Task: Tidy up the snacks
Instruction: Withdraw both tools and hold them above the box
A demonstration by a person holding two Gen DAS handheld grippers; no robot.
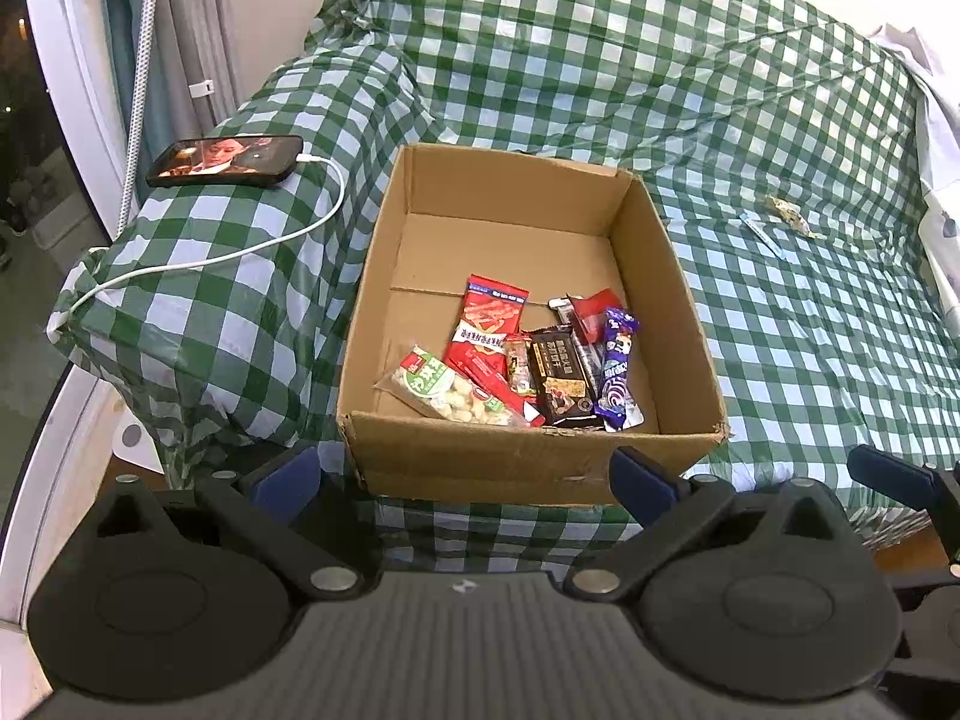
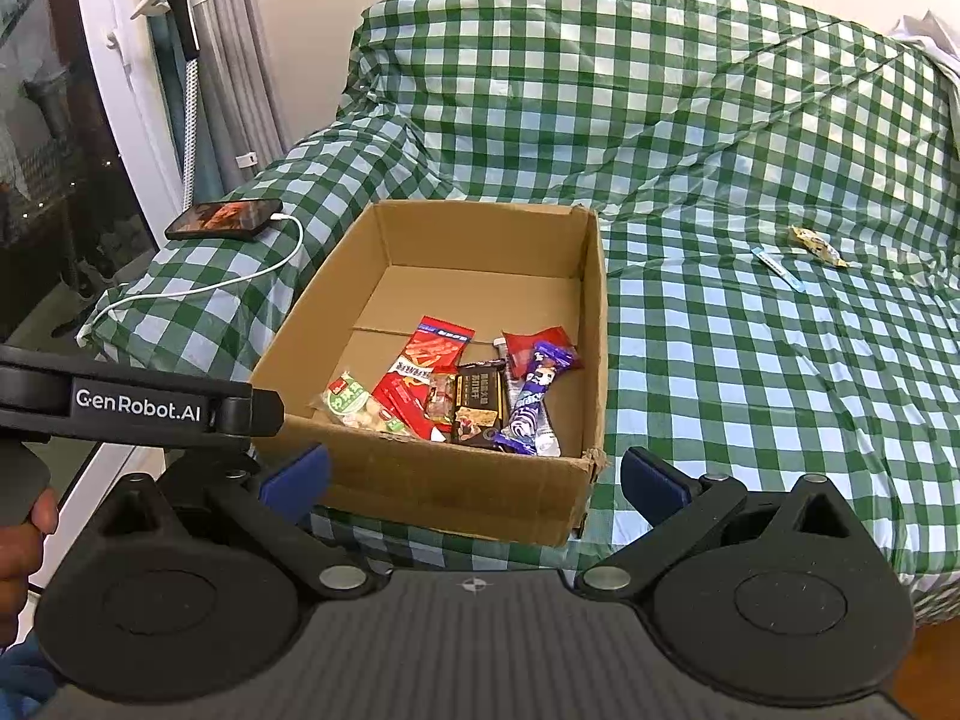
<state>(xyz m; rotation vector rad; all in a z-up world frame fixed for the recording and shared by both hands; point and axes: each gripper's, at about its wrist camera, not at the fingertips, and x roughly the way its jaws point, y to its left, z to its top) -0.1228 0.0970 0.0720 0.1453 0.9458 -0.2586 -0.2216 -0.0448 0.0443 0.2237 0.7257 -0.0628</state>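
While both grippers hang at the near edge of the scene with nothing between their fingers, the biggest thing in view is the sofa (image 1: pixel 660 90), draped all over in a green and white checked cover. On its seat, against the left armrest, sits an open cardboard box (image 1: pixel 678 276), its flaps gone and its near right corner frayed.

Next in size are the tools themselves. The left gripper (image 1: pixel 471 474) has its blue-tipped fingers spread wide, level with the box's near wall. The right gripper (image 2: pixel 474 477) is spread just as wide, also just short of that wall; in its view the left tool's black arm reaches in from the left.

A phone (image 1: pixel 225 161) lies flat on the armrest with its screen lit, and a white cable (image 1: pixel 240 252) runs from it across the armrest and over its left edge.

Inside the box, the snacks are bunched against the near wall: a red packet (image 1: pixel 486 330), a clear nut bag (image 1: pixel 444 390) with a green label at the left, a dark brown bar (image 1: pixel 561 378), and a purple wrapper (image 1: pixel 618 366) at the right, with a few smaller packs tucked among them.

Well apart, on the seat to the right, lie a small yellowish snack (image 2: pixel 816 246) and, just beside it, a thin pale blue sachet (image 2: pixel 777 267).
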